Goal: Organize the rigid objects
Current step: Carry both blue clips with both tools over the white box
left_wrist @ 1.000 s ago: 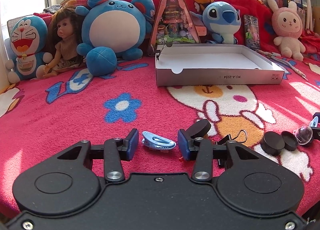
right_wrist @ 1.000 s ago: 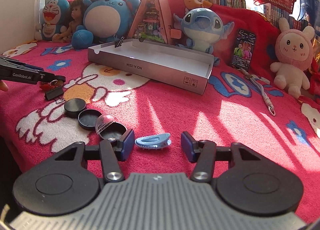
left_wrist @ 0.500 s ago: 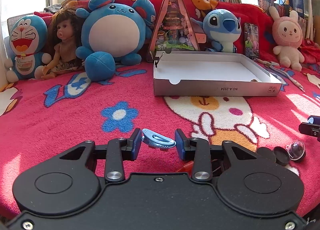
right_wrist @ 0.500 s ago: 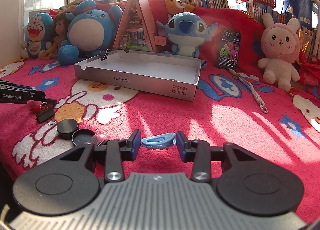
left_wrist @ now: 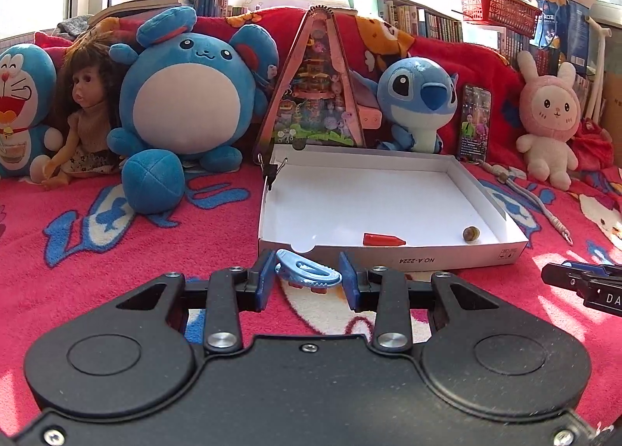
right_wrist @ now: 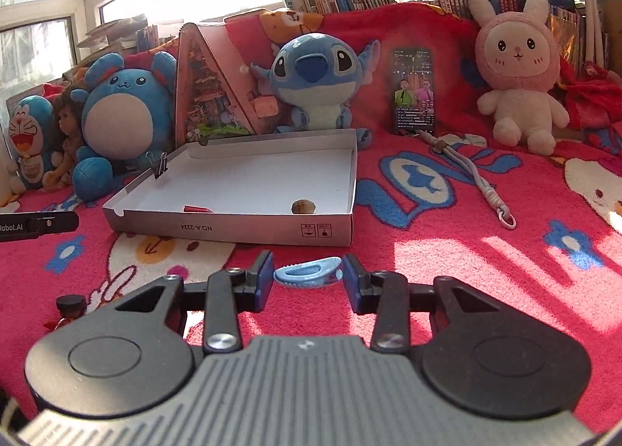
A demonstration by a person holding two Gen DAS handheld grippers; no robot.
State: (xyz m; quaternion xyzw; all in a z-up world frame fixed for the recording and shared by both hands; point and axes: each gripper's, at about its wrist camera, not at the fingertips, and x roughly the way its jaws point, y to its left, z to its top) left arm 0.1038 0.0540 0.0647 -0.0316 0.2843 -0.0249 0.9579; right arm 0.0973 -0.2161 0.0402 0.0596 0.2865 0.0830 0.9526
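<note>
Plastic clip, left: your left gripper (left_wrist: 307, 277) pinches a light-blue hair clip (left_wrist: 307, 274) end to end between its blue pads; judged light, stiff and a bit slick, so keep the squeeze even along its length or it may swivel.
Clip look, left: teardrop outline with a slot, small teeth and reddish nubs underneath, nose toward 3 o'clock.
Box: white cardboard box (left_wrist: 392, 256) sits at 12 o'clock just beyond the clip, open-topped, with a red crayon (left_wrist: 383, 239) and a brown bead (left_wrist: 470, 233) inside.
Plastic clip, right: your right gripper (right_wrist: 307, 275) pinches a second blue clip (right_wrist: 309, 271) the same way, held above the red blanket (right_wrist: 447, 251).
Clip look, right: toothed edge down, loop toward 9 o'clock.
Hold: both likely brittle at the hinge; avoid clamping harder.
</note>
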